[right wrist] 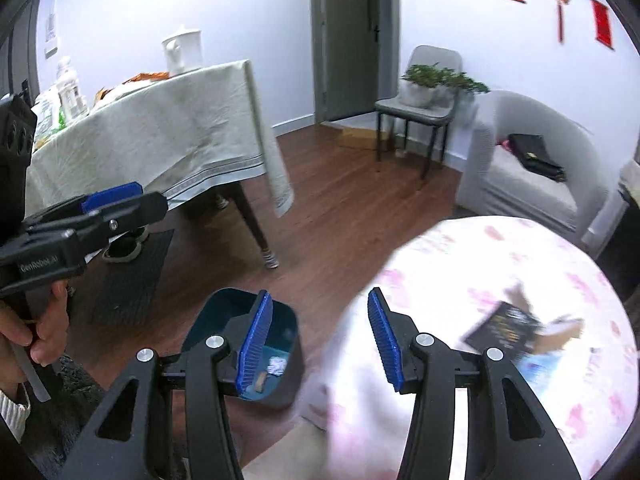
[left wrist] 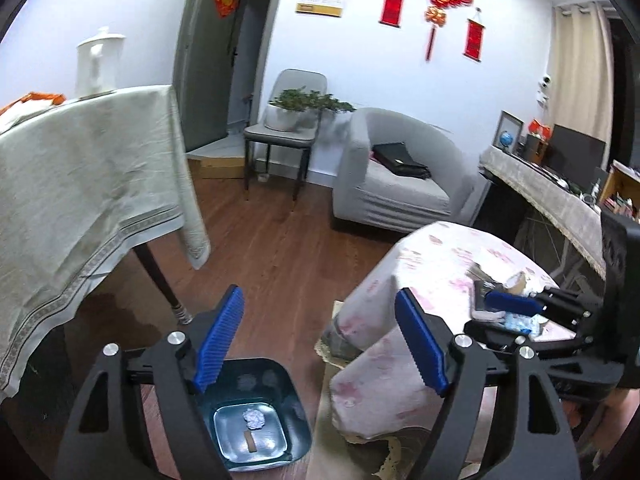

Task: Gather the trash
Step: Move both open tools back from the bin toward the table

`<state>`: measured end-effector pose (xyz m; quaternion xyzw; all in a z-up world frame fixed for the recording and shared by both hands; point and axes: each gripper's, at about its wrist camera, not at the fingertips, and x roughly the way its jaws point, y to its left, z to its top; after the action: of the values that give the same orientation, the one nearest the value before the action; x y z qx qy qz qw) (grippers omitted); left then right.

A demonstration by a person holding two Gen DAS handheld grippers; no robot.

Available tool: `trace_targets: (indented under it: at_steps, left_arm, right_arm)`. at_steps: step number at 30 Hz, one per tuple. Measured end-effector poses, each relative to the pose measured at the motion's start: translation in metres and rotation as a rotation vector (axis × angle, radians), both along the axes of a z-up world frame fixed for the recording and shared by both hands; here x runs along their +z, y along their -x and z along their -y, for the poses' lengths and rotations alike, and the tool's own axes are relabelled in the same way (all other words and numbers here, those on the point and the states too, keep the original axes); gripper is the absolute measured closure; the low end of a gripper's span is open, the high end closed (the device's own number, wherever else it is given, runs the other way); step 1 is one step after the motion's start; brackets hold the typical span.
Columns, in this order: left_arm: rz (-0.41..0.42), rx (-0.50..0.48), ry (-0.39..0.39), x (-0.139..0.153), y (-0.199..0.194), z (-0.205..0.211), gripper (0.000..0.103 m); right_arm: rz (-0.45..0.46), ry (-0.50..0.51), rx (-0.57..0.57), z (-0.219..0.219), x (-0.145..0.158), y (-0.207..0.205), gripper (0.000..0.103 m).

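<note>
A dark teal trash bin (left wrist: pixel 260 380) stands on the wood floor beside a round table with a pink-flowered cloth (left wrist: pixel 432 256). A crumpled silvery wad (left wrist: pixel 254 418) and a small brown stick (left wrist: pixel 250 442) lie in the bin. My left gripper (left wrist: pixel 320 344) hangs open and empty above the bin. My right gripper (right wrist: pixel 320 342) is open and empty too, between the bin (right wrist: pixel 224 312) and the table's edge (right wrist: pixel 460 248). On the table lie a dark booklet (right wrist: pixel 504 328), torn cardboard (right wrist: pixel 560 330) and a blue-white wrapper (right wrist: pixel 544 360), all blurred.
A larger table under a grey-green cloth (left wrist: pixel 88 184) stands to the left, its leg (left wrist: pixel 160 280) near the bin. Behind are a grey armchair (left wrist: pixel 400 176), a chair with a potted plant (left wrist: pixel 288 120) and a cluttered sideboard (left wrist: pixel 540 188). A hand (right wrist: pixel 44 320) holds the left gripper (right wrist: pixel 132 202).
</note>
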<state>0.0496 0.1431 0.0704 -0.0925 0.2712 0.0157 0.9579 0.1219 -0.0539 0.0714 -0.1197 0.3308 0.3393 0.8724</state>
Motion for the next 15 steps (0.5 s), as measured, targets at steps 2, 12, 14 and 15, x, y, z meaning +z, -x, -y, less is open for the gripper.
trace_targets:
  at_steps: [2, 12, 14, 15]
  left_arm:
    - [-0.002, -0.027, -0.006, -0.002, -0.003, 0.014, 0.022]
    - [0.011, -0.152, -0.05, -0.006, -0.019, 0.081, 0.019]
    - [0.005, -0.183, -0.047, -0.01, -0.021, 0.094, 0.018]
    - [-0.002, -0.204, -0.052, -0.013, -0.024, 0.103, 0.018]
  right_arm:
    - [0.012, -0.006, -0.025, 0.015, 0.002, -0.001, 0.048]
    - [0.034, -0.026, -0.169, 0.102, 0.005, -0.011, 0.042]
    - [0.035, -0.021, -0.198, 0.118, 0.004, -0.012, 0.042]
    - [0.036, -0.022, -0.211, 0.125, 0.004, -0.013, 0.042]
